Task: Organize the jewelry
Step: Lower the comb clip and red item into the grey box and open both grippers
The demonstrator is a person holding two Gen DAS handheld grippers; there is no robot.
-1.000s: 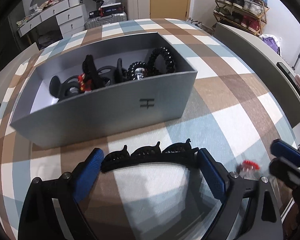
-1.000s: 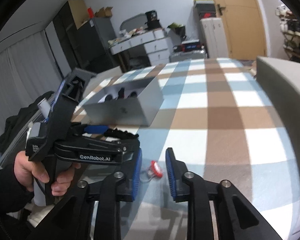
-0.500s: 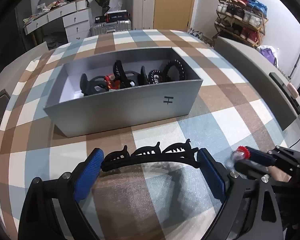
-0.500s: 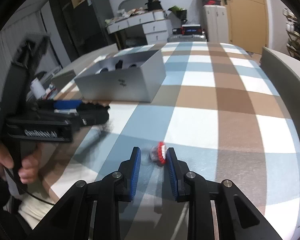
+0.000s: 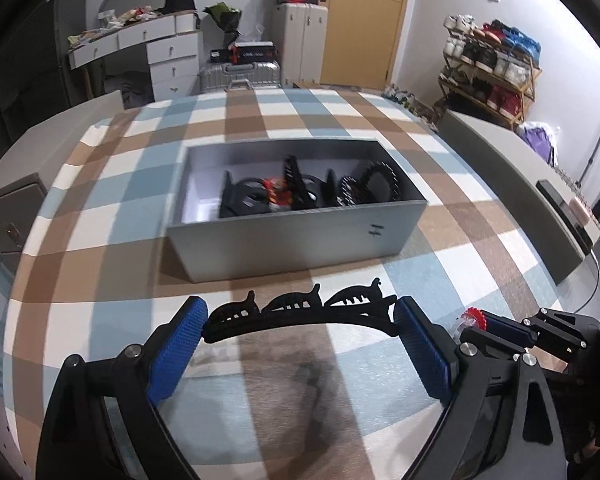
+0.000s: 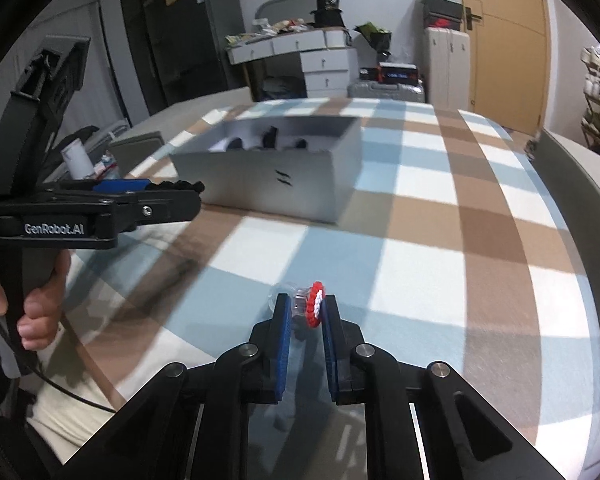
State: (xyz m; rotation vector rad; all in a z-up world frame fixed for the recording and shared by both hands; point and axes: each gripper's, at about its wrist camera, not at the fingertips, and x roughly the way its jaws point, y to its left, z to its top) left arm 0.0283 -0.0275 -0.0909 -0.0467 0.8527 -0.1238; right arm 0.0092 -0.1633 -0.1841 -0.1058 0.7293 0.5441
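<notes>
My left gripper (image 5: 300, 320) is shut on a long black hair clip (image 5: 300, 306), held across its blue pads above the checked cloth, short of the grey box (image 5: 300, 240). The box holds several dark hair ties, clips and a red piece (image 5: 278, 194). My right gripper (image 6: 305, 310) is shut on a small red-and-white beaded piece with a clear part (image 6: 310, 306), lifted above the cloth. It also shows in the left wrist view (image 5: 472, 318). The left gripper shows in the right wrist view (image 6: 148, 204), with the box (image 6: 268, 172) behind it.
A grey padded edge (image 5: 512, 184) runs along the table's right side with a dark device (image 5: 564, 216) on it. A grey cabinet (image 5: 8, 216) stands at the left. Drawers, suitcases and a shoe rack (image 5: 492, 64) are in the background.
My right gripper closed on the red-and-white piece and lifted it off the cloth. My left gripper with the black clip rose and drew back from the box.
</notes>
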